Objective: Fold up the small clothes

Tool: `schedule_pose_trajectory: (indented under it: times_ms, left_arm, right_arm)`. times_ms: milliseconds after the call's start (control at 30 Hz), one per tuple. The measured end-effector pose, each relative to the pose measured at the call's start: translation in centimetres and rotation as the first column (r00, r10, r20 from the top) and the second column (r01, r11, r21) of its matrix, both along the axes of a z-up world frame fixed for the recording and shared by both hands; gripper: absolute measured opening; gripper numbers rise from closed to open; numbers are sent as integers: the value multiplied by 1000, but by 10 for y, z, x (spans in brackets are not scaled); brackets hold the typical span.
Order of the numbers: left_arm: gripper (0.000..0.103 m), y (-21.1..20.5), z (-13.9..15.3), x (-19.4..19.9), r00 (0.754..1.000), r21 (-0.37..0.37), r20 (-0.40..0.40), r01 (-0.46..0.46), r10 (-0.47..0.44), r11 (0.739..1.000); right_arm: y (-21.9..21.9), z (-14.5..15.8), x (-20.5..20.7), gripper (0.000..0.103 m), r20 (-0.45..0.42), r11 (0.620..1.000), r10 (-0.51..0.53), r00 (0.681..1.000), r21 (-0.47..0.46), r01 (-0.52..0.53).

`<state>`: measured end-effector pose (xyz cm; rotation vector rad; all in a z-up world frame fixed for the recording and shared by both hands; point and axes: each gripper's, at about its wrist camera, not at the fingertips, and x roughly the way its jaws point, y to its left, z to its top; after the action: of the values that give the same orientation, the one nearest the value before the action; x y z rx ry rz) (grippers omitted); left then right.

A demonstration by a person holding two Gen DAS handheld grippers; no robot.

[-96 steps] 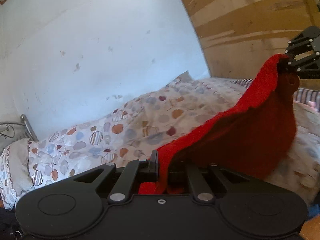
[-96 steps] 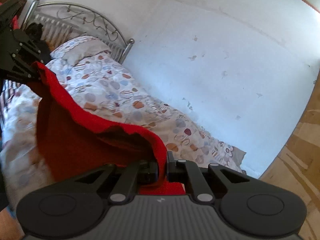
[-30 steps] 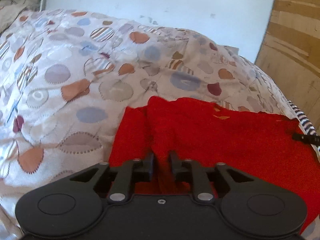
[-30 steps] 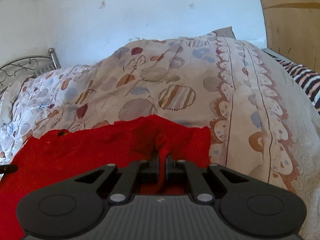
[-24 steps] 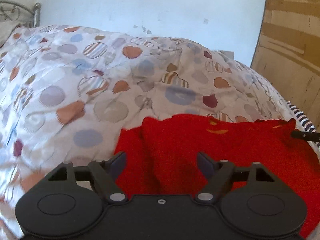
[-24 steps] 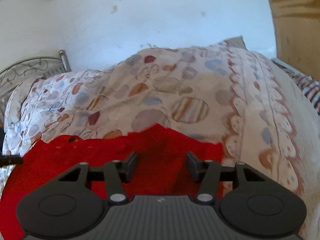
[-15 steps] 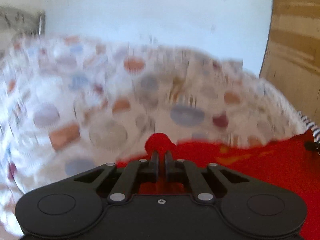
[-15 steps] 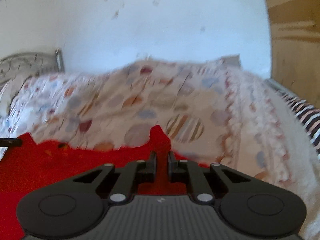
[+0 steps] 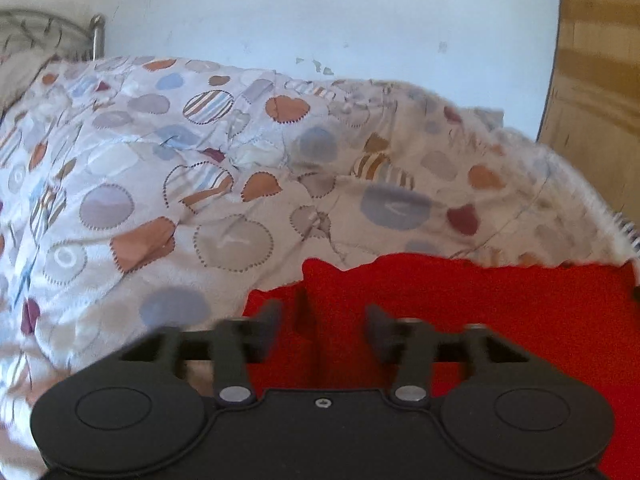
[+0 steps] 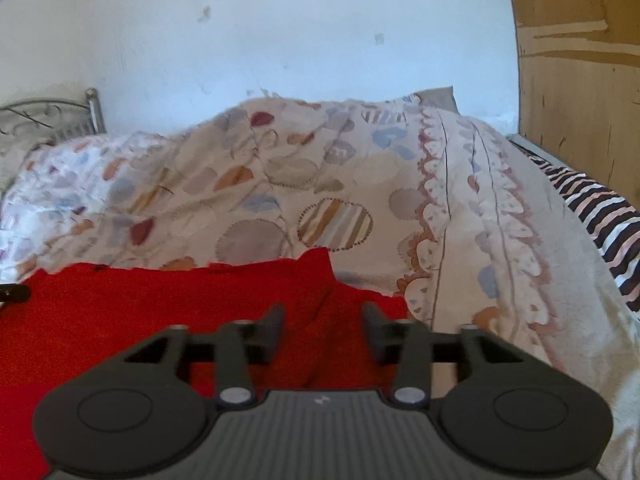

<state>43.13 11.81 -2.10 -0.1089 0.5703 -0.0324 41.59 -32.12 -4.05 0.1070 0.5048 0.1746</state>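
A red knitted garment lies spread flat on the patterned bedspread. My left gripper is open over the garment's left end, where a raised fold stands between the fingers. In the right wrist view the same red garment stretches to the left. My right gripper is open over its right end, with a raised fold between the fingers. Neither gripper holds anything. A dark tip of the left gripper shows at the left edge of the right wrist view.
The bedspread covers the bed up to a white wall. A metal headboard stands at the far left. A wooden panel stands at the right, with a striped cloth below it.
Half a second ago both grippers were shut on pinches of the red garment. Both have opened, and the garment lies released on the bed.
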Motion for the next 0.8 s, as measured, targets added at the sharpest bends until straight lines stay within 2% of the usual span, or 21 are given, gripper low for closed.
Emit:
schedule_pose_trajectory:
  times_ms: [33,100,233,400,433,500,533,567,600,633,667,733,800]
  left_arm:
    - [81,4,5,-11,1000,-16,12,-5,5,1000]
    - [82,10,11,-33,999,-30,37,-5,7,1000]
    - [90,25,14,-92,999,-89,48,5,-1,996]
    - [86,31,-6,-153,1000,-197,4,22,-22,980]
    - [83,30,-12,-160,999,-226,-18,36,-41,973]
    - [71,28,-24,-164,997,-254,-53,44,-60,966]
    - [61,27,-30,-166,996,-267,-65,40,-59,963]
    - [41,28,-35,-165,995,-298,-74,42,-67,954]
    - [29,28,-38,-164,994,-333,-75,53,-83,941]
    - [12,28,-38,-164,993,-361,-70,61,-93,930]
    - [6,26,-35,-167,996,-351,-54,47,-71,935]
    - [5,21,-24,-173,999,-314,-17,21,-28,949]
    - [5,22,-14,-182,1000,-306,13,-22,27,952]
  right_arm:
    - [-3,3,-10,65,8,1000,3,1000,13,-3]
    - [-11,8,-35,74,22,999,20,1000,40,-21]
    - [-24,9,-97,78,38,986,59,998,152,-64]
    - [-25,-6,-150,74,9,960,50,999,274,-51]
    - [-23,-11,-156,72,3,956,50,999,290,-49]
    - [-22,-20,-163,60,-14,947,42,999,319,-35]
    - [-22,-24,-164,56,-19,940,34,999,341,-26]
    - [-21,-27,-166,45,-19,932,24,1000,361,-16]
    - [-22,-29,-167,30,-14,924,13,1000,382,-7]
    - [-21,-29,-168,20,-11,921,10,1000,389,-5]
    - [-19,-28,-170,12,-8,923,5,1000,384,-1]
    - [-17,-20,-176,9,9,930,-35,999,367,29]
    - [-18,-14,-183,8,-4,930,-87,996,357,82]
